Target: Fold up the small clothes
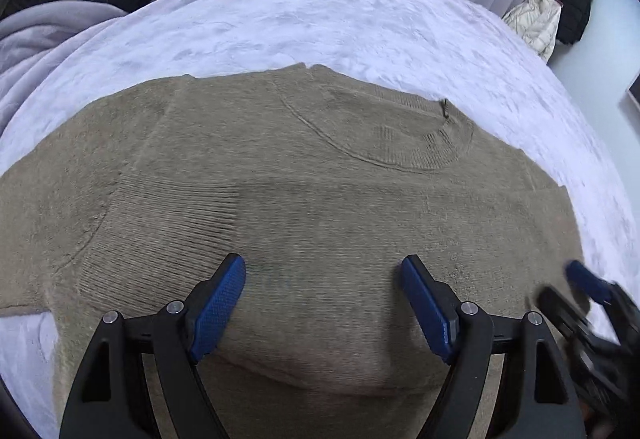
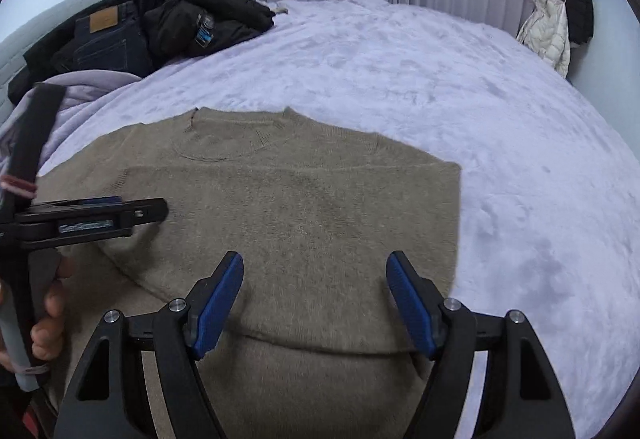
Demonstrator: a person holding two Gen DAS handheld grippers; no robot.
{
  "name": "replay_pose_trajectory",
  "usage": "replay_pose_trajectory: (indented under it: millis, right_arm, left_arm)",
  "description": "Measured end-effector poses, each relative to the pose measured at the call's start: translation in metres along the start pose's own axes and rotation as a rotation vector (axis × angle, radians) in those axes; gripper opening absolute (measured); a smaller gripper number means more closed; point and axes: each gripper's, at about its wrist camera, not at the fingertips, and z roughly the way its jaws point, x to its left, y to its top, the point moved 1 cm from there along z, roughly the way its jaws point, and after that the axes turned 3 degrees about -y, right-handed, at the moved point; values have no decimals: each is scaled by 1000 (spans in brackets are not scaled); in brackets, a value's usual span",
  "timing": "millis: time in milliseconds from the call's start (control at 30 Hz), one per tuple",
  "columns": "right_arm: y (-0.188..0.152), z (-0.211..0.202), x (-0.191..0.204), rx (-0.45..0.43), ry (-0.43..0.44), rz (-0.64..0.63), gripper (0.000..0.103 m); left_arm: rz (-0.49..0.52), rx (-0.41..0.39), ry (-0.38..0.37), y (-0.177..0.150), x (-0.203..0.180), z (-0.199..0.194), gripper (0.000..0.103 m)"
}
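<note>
Tan knit fills the near half of both views: we have a sweater (image 1: 304,199) lying flat on the lilac bed cover (image 1: 360,23), its ribbed collar (image 1: 404,143) at the far side and a fold line crossing the near part under our fingers. Our left tool (image 1: 323,303) hangs over the middle of the garment with its blue pads spread wide and nothing between them; our right tool (image 2: 315,299) is likewise spread and empty, poised near the sweater's right edge. We judge the garment part-folded, with the next fold needing a clean pinch of the edge. The fluffy cover is the risk: pads closing too deep could catch its pile along with the knit and drag the whole lay askew. Pinching only the top layer at the near fold could also let the lower layer slide out. A dark heap of jeans (image 2: 102,35) and jacket (image 2: 192,19) sits at the far left, well apart.
</note>
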Motion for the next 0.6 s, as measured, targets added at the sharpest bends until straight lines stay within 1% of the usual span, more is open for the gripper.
replay_pose_trajectory:
  millis: [67,100,133,200,267,333,367,400,433,467,533,567,600]
  right_arm:
    - [9,33,-7,78,-60,33,77]
    - [14,41,-14,85,-90,51,77]
    - [20,45,-22,81,-100,87,77]
    - [31,52,-38,91,-128,159,77]
    - [38,59,-43,124,-125,181,77]
    - [39,49,-31,128,-159,147,77]
    - [37,38,-20,99,-150,118,77]
    - [35,28,-11,71,-125,91,77]
    - [31,20,2,58,-103,65,77]
    - [27,17,12,59,-88,46,78]
    - [14,18,32,97,-60,14,78]
    - [4,21,42,125,-45,-6,78]
    - [-6,22,51,136,-54,-38,79]
  left_arm:
    - [-5,3,-21,2,9,-2,81]
    - [-6,0,-28,2,14,-4,81]
    - [-14,-4,-38,4,19,-5,81]
    - [-56,1,-69,8,28,-2,81]
    - [-97,7,-73,10,31,-7,81]
    - [-92,-41,-46,7,24,-22,81]
    - [-67,-65,-39,5,19,-27,81]
    - [-36,-66,-23,1,13,-28,82]
    - [-11,-46,3,-3,10,-25,90]
    - [1,-28,26,-7,9,-21,95]
    - [19,-5,87,-20,13,-19,95]
    - [27,-14,94,-27,16,-26,95]
    - [20,-19,96,-32,22,-33,95]
